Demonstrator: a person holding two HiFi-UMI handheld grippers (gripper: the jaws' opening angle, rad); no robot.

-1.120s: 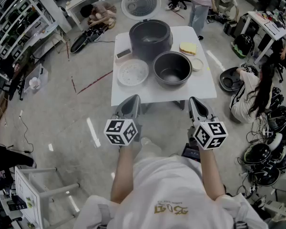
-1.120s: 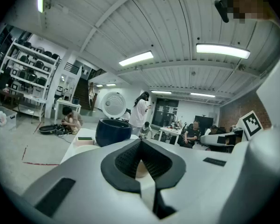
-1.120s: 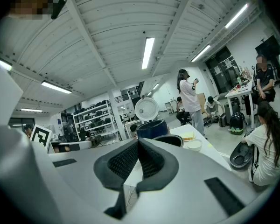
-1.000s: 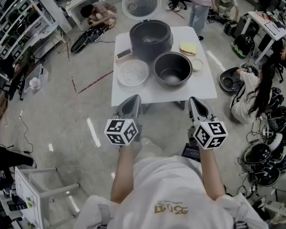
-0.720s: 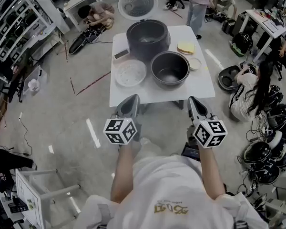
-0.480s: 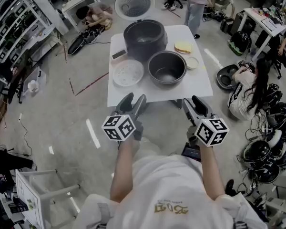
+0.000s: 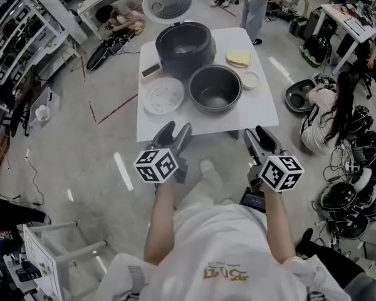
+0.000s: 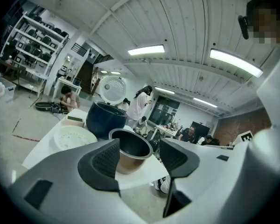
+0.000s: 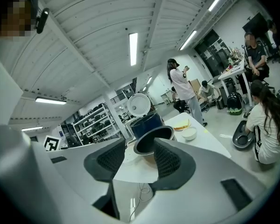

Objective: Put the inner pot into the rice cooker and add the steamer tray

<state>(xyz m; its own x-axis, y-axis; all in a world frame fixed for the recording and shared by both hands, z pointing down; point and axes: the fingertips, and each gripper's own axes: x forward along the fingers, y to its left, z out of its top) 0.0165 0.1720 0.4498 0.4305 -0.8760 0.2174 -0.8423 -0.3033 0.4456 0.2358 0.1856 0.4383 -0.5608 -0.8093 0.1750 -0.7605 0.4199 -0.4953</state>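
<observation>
Seen from above, a person stood short of a white bench, with a gripper in each hand. The inner pot sat upright near the middle of the bench, dark and round, with its mouth open to the ceiling.

The left gripper hung over the floor in front of the pot and to its left, just off the near edge of the bench. The right gripper hung in front of the pot and to its right. Both pointed toward the pot and were well apart from it. Each gripper's jaws stood wide and had just been opening – nothing was between them, and each gripper's own view showed the pot only in the distance through the gap.

Behind the pot and a little to its left stood the dark rice cooker, close against it, with its round white lid raised behind it. Just left of the pot, the white perforated steamer tray lay flat on the bench.

Just right of the pot sat a small white dish, and behind that was a yellow item. A small flat box lay behind the tray.
</observation>
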